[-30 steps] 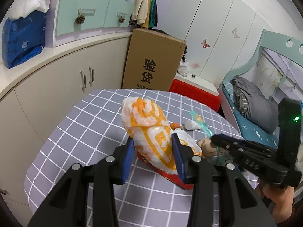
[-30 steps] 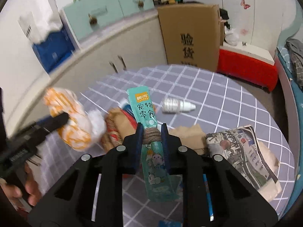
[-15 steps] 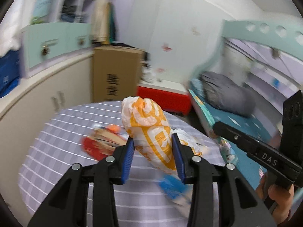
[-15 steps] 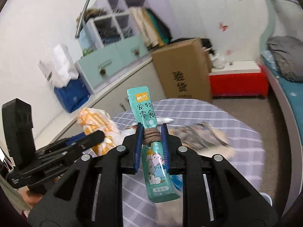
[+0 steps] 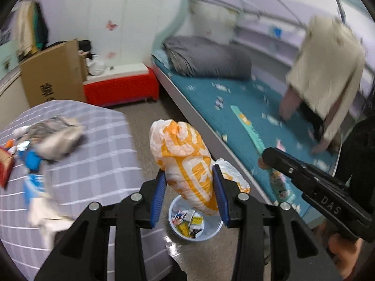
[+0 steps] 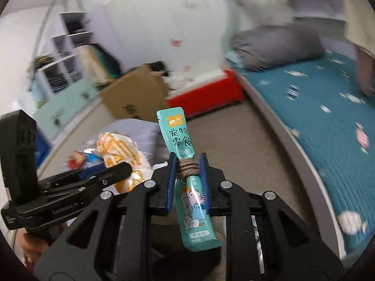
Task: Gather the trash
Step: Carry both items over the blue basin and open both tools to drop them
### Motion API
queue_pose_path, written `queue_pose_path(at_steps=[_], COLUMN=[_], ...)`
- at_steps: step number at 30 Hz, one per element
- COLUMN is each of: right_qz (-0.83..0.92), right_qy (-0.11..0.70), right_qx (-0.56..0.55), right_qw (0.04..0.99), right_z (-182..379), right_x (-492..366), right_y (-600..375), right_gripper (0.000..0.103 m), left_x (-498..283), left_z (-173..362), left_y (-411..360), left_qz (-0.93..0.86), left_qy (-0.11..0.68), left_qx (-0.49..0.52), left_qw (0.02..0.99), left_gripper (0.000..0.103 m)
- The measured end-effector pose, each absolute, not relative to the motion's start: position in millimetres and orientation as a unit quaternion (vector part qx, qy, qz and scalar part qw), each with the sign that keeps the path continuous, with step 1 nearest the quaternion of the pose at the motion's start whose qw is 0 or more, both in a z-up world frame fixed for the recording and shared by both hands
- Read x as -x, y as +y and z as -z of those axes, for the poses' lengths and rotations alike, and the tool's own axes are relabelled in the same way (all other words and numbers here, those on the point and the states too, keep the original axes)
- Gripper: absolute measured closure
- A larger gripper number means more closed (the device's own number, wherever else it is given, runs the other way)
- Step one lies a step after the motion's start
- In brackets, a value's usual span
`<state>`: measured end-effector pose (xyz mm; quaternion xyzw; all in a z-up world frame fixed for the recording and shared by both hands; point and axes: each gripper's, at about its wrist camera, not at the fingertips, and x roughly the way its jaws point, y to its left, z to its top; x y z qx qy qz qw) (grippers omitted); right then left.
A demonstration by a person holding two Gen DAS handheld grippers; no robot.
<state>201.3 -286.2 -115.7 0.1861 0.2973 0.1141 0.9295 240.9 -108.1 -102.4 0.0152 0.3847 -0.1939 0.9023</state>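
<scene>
Carrying both loads toward the pale blue waste bin [image 5: 195, 222] on the floor beside the checked table [image 5: 93, 164], I should centre each one over the rim before letting go. My left gripper [image 5: 189, 193] is clamped on the crumpled orange-and-white plastic bag [image 5: 185, 164], puffy and light, which hangs right above the bin. My right gripper [image 6: 186, 182] pinches narrowly the teal pet-snack sachet [image 6: 185, 164], a flat strip bound with brown cord; from the right wrist view I cannot see the bin.
</scene>
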Motion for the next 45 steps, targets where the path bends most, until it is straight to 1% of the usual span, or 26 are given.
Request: queue_pose_path(at_steps=[2, 5, 9, 12, 16, 17, 19, 24, 27, 33, 39, 41, 43, 45], right_qz=[-0.091, -0.062, -0.036, -0.021, -0.017, -0.017, -0.010, 0.001, 0.013, 0.040, 0.071, 0.084, 0.096, 0.100], right_qy=[0.314, 0.336, 0.363, 0.380, 0.407, 0.413, 0.425, 0.438, 0.440, 0.437, 0.422, 0.412, 0.399, 0.393], right_qx=[-0.204, -0.217, -0.248, -0.273, -0.289, -0.293, -0.300, -0.304, -0.299, -0.306, -0.322, -0.329, -0.335, -0.341], right_qw=[0.923, 0.914, 0.897, 0.884, 0.866, 0.862, 0.854, 0.846, 0.847, 0.845, 0.844, 0.845, 0.848, 0.848], right_z=[144.4, 185.3, 243.8, 284.4, 321.9, 329.4, 341.8, 352.2, 352.4, 358.9, 365.8, 364.7, 361.6, 359.2], right_x=[-202.8, -208.9, -224.7, -242.1, -263.0, -264.6, -270.9, -264.4, -257.3, -237.5, -223.2, -219.6, -214.9, -212.8], right_y=[-304.9, -321.1, -334.9, -339.1, -341.2, -341.1, -344.7, -345.6, -346.3, -354.0, -366.1, -372.1, -378.3, -382.6], right_gripper=[0.083, 0.083, 0.083, 0.081, 0.080, 0.076, 0.052, 0.051, 0.046, 0.042, 0.042, 0.041, 0.038, 0.038], left_x=[-246.9, -260.0, -274.1, -284.6, -304.6, -309.4, -317.1, -323.0, -326.5, -327.1, -334.7, -338.0, -341.2, -342.9], left_z=[125.7, 174.3, 230.7, 269.2, 301.9, 307.3, 320.4, 342.9, 354.0, 370.3, 381.7, 379.9, 375.9, 371.3], left_y=[-128.7, -161.0, -185.4, -196.5, -192.6, -191.5, -189.9, -193.1, -199.1, -215.1, -231.2, -236.5, -240.4, -245.1], left_qz=[0.203, 0.197, 0.187, 0.179, 0.159, 0.156, 0.149, 0.145, 0.148, 0.159, 0.170, 0.174, 0.183, 0.188], left_qy=[0.407, 0.445, 0.480, 0.501, 0.524, 0.530, 0.544, 0.563, 0.573, 0.590, 0.603, 0.603, 0.602, 0.599], left_qx=[-0.027, -0.059, -0.098, -0.127, -0.144, -0.144, -0.141, -0.146, -0.147, -0.156, -0.159, -0.157, -0.152, -0.154], left_qw=[0.890, 0.871, 0.852, 0.837, 0.824, 0.821, 0.813, 0.801, 0.792, 0.776, 0.763, 0.762, 0.762, 0.763], left_gripper=[0.065, 0.065, 0.065, 0.065, 0.065, 0.065, 0.065, 0.065, 0.064, 0.064, 0.063, 0.061, 0.051, 0.039])
